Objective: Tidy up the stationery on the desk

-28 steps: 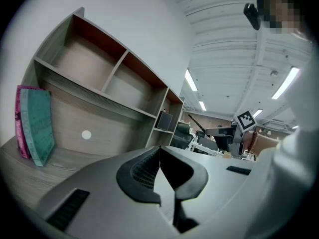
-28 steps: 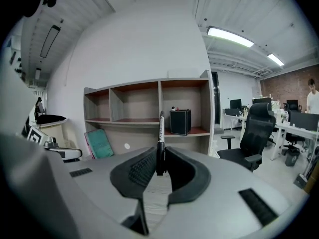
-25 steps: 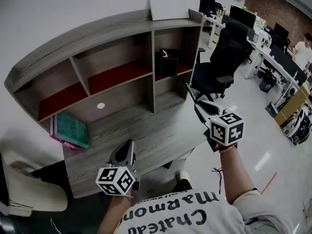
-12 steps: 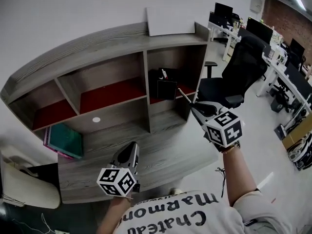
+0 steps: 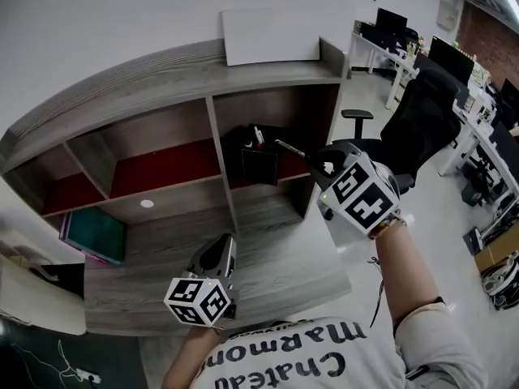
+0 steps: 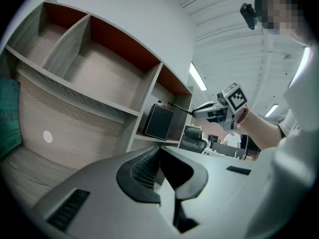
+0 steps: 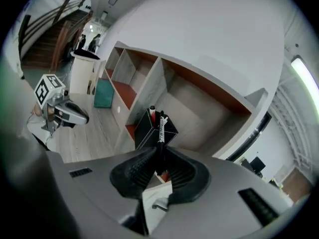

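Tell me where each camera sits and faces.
Head view: on the person's head, looking down at desk and shelf unit; left tongs, right tongs, shirt show.
Left gripper view: on left tongs, along shut empty jaws toward the shelf unit; right forearm shows.
Right gripper view: on right tongs, jaws gripping a pen, facing the pen holder; left tongs show.
Shared: all three see the pen holder.
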A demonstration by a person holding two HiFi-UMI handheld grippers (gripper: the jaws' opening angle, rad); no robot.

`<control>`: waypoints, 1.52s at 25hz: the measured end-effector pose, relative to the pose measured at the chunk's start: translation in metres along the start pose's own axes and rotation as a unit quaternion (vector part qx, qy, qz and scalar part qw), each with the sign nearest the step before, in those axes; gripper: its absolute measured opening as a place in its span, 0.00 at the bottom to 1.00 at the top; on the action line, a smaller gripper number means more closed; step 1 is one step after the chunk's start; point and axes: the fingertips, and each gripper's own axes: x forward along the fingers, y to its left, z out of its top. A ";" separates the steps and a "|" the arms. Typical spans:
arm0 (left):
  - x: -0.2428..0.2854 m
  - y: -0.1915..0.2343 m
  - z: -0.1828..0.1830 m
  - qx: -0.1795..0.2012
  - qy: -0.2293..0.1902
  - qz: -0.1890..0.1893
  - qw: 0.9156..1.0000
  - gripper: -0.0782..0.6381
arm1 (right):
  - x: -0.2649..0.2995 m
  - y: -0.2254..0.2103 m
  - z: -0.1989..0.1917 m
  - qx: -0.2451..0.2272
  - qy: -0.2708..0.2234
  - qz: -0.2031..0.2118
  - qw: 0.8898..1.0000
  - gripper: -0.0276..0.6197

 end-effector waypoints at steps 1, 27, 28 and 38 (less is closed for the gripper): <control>0.002 -0.001 0.000 0.002 0.003 0.002 1.000 0.13 | 0.004 -0.003 -0.001 -0.018 0.010 -0.002 1.000 0.15; -0.001 0.035 0.038 0.011 0.016 -0.023 1.000 0.13 | 0.043 0.000 0.030 -0.188 0.178 0.001 0.966 0.16; -0.003 0.036 0.038 0.010 0.016 -0.022 1.000 0.13 | 0.043 0.000 0.031 -0.191 0.182 -0.002 0.965 0.16; -0.008 0.042 0.040 0.008 0.013 -0.023 1.000 0.13 | 0.039 -0.004 0.046 -0.190 0.173 -0.010 0.966 0.16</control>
